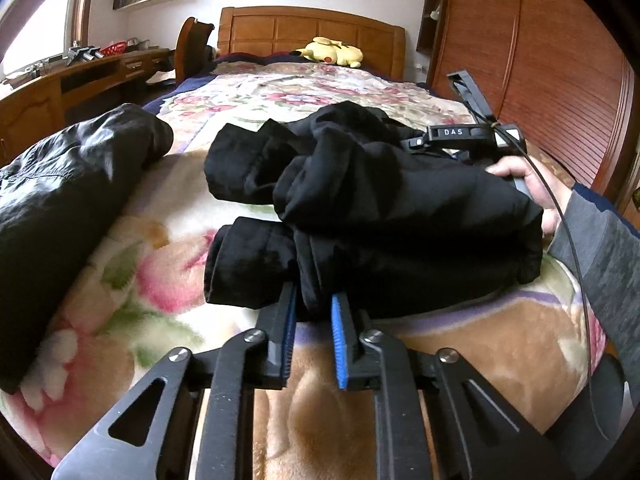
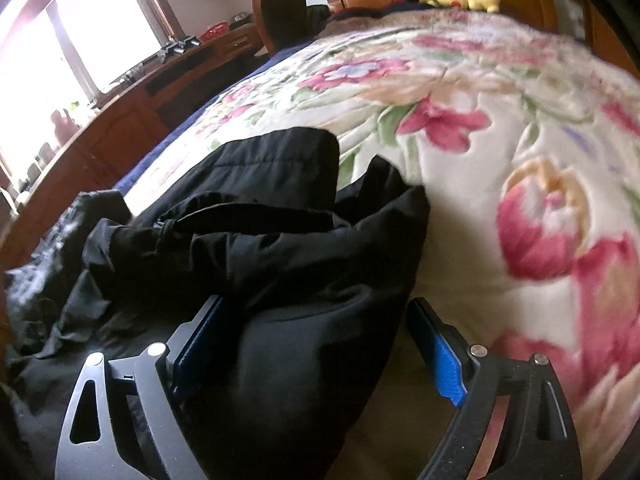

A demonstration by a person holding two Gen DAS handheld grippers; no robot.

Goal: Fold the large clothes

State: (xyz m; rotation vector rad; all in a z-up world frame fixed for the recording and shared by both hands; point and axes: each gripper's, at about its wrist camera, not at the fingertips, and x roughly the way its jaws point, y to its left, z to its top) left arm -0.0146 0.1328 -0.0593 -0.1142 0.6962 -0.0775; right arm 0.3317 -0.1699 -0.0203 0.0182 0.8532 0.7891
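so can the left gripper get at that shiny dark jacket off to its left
Probably not right now: the left gripper is clamped on the black coat. The shiny jacket lies apart on the floral blanket, nothing between them, so releasing first should free the way.

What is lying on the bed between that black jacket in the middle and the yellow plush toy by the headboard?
Only bare floral blanket lies between the black jacket and the yellow plush toy; the left wrist view shows it best.

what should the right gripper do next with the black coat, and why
Probably close the right gripper on the black coat. Its fingers stand wide apart around a thick fold, while the left gripper already pinches the coat's near edge on the floral blanket.
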